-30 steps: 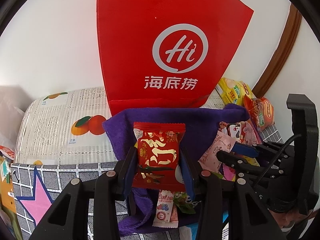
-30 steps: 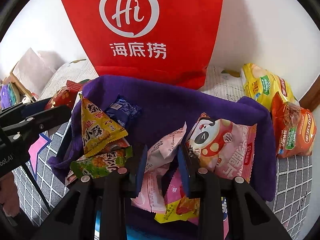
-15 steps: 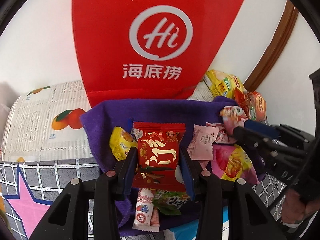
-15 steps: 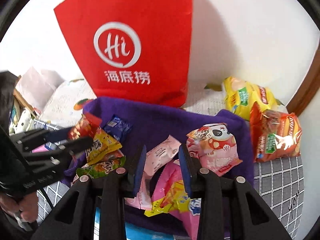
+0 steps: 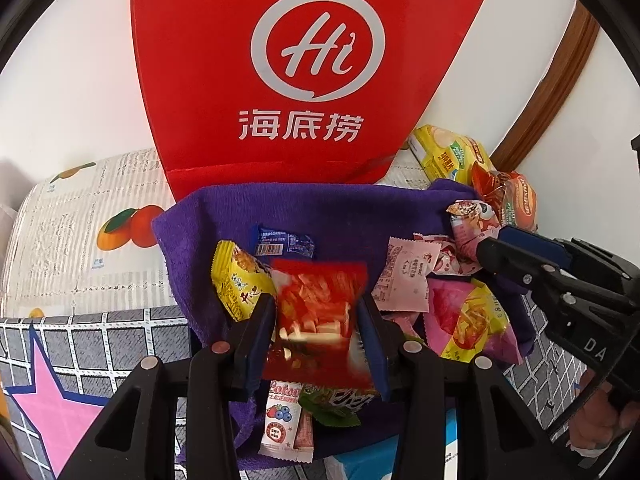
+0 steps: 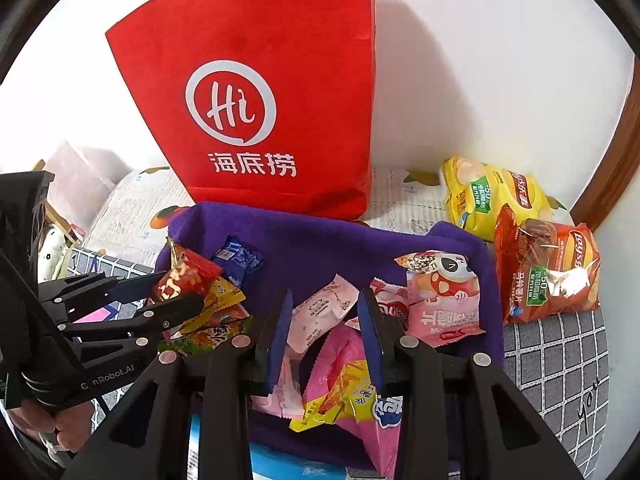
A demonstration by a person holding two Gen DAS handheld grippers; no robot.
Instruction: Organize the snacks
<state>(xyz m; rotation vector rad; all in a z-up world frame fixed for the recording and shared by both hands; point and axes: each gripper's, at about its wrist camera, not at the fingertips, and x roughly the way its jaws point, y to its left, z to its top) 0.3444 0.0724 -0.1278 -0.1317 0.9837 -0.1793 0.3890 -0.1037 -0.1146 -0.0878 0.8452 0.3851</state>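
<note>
A: Two grippers, both yours, both clamped. Your left gripper (image 5: 318, 320) grips a red packet (image 5: 320, 316); its print is blurred. Your right gripper (image 6: 326, 332) pinches a pale pink sachet (image 6: 320, 316) over the purple cloth (image 6: 320, 240).

B: What can you read from there?

A: At twelve o'clock, the red paper bag (image 6: 260, 92) says "Hi" in a white ring, above 海底捞. At two o'clock lie a yellow Lay's bag (image 6: 492, 196) and an orange Lay's bag (image 6: 548, 268), each marked "-50%". At six o'clock on your left view, a white sachet (image 5: 282, 420) reads "Cotso".
</note>
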